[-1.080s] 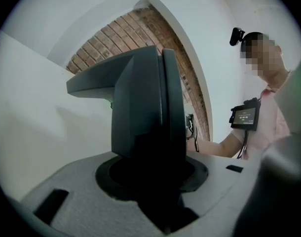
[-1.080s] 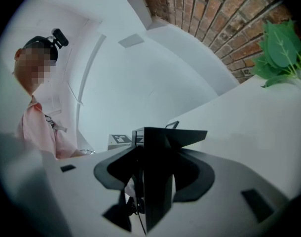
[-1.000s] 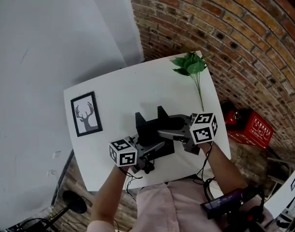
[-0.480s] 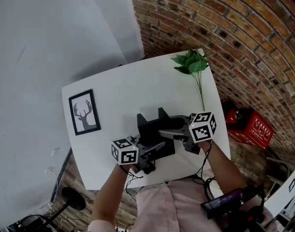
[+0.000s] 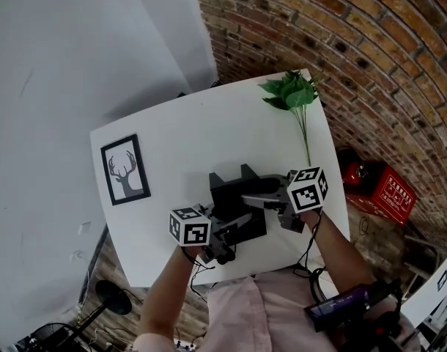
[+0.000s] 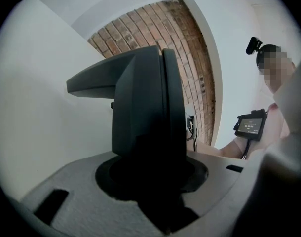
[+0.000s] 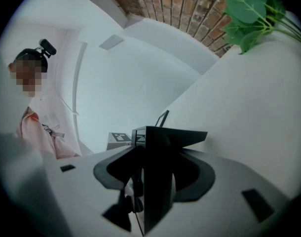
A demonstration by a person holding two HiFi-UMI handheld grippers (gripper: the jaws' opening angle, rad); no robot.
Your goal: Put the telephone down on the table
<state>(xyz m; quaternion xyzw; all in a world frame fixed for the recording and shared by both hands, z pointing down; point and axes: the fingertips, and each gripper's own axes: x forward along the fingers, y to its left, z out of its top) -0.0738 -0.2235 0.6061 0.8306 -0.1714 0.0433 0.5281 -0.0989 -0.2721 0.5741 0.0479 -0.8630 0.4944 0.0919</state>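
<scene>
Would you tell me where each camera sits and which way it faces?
Head view: person's head, steeply down onto white table; forearms, left gripper, right gripper show.
Left gripper view: on that gripper, facing black telephone; person's arm at right.
Right gripper view: likewise, toward green leaves; person's shirt at left.
Shared: the clamped telephone.

A white table [image 5: 187, 134] is standing with one corner pointing away from the person, and two things are lying directly on its top. A black-framed deer picture [image 5: 125, 169] is lying flat near the left edge. Well apart from it, a green leafy sprig [image 5: 293, 97] is lying at the far right corner, its thin stem running back along the right edge toward the person.
</scene>
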